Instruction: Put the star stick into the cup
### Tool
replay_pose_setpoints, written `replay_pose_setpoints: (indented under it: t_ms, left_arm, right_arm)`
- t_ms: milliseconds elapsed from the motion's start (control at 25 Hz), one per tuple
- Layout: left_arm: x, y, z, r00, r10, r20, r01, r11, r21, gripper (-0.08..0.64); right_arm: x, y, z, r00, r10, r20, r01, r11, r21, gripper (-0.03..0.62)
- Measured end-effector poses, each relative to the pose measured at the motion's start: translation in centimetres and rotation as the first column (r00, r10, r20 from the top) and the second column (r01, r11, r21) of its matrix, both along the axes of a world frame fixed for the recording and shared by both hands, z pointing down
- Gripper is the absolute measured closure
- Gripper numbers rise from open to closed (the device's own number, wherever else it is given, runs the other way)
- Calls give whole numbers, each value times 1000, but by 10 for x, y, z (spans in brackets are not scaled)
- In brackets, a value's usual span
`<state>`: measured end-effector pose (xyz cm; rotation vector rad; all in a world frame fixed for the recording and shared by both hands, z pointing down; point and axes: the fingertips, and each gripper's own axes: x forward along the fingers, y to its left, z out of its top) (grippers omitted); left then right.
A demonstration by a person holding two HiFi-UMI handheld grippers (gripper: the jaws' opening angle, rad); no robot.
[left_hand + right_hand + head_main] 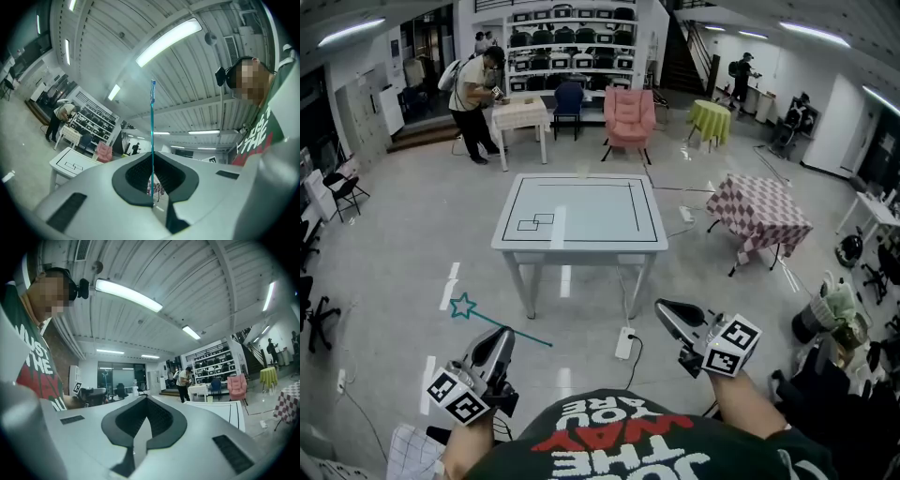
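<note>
1. Grips the star stick in the left gripper, fingers pressed shut on the thin teal shaft partway along it. Star end points to 10 o'clock over the floor, bare end to 4 o'clock.
2. Carries nothing in the right gripper: fingers closed together, held level near the body.
3. Shows the cup standing on the far edge of the white counter, at 12 o'clock in the head view and well apart from both grippers.
4. Reads as the carry step, with the placing itself not yet begun. Step up to the counter before reaching, rather than stretching across it.
5. Keep the squeeze steady on the way, since so thin a shaft probably pivots or slips between the fingers if the grip loosens.
6. Turn the wrist near the cup so the shaft stands close to upright, bare end down and star up, centred over the mouth.
7. Lower straight down and open the fingers only once the bare end rests inside.
8. Avoid pushing sideways on the rim, as a small cup like this likely tips. Steady it with the right gripper if needed.
</note>
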<state>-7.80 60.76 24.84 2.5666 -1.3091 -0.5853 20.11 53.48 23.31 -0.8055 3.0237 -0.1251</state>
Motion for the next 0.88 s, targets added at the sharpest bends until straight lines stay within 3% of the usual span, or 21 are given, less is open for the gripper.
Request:
replay_pose_setpoints:
  t_ms: [440, 880]
  left_arm:
    - [31, -4, 3, 1000, 3, 18, -3, 1000, -11, 541]
    - [112, -19, 3, 999, 26, 32, -25, 999, -27, 541]
  right_arm:
    - [29, -4, 5, 1000, 16, 20, -16, 1000, -5, 559]
    - [99, -12, 0, 1000, -9, 11, 8, 1000, 21, 558]
